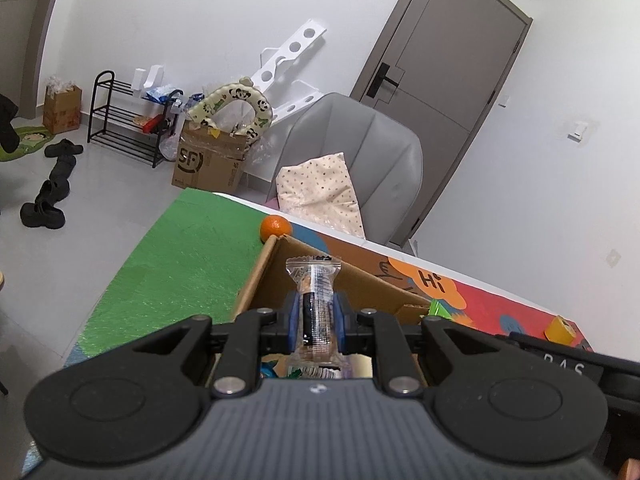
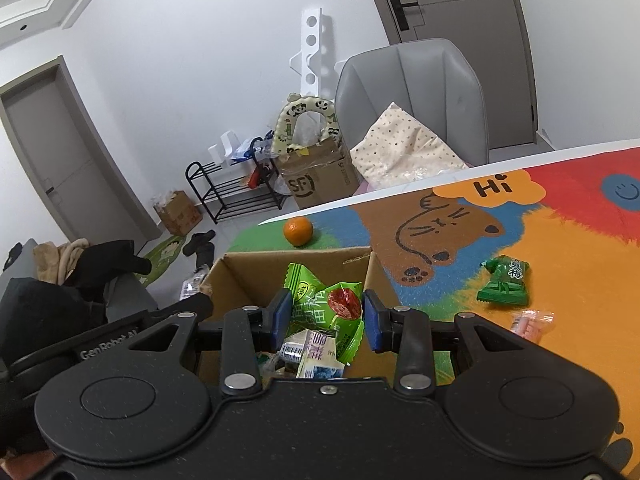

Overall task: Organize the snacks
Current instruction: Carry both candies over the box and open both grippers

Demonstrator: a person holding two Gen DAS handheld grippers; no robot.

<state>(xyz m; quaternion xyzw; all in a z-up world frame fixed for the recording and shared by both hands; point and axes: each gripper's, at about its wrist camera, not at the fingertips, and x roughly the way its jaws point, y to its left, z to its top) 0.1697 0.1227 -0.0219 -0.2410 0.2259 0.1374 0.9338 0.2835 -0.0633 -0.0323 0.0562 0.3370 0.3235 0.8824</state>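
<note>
L gripper (image 1: 316,316) clamped on a clear-wrapped snack bar (image 1: 314,300), held over the cardboard box (image 1: 256,276). R gripper (image 2: 325,316) w/ fingers apart above a green snack pack (image 2: 324,312) in the box. Orange (image 2: 298,231) sits near the table's far edge, behind the box.

You're looking at a grey chair (image 2: 412,92) holding a dotted pillow (image 2: 404,148), a black shoe rack (image 2: 236,188) standing beside an SF carton (image 2: 316,184), and black slippers (image 1: 48,196) lying on the floor.

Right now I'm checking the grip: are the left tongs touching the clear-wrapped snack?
Touching. The left wrist view shows the left tongs shut on the snack, blue pads against both sides.
</note>
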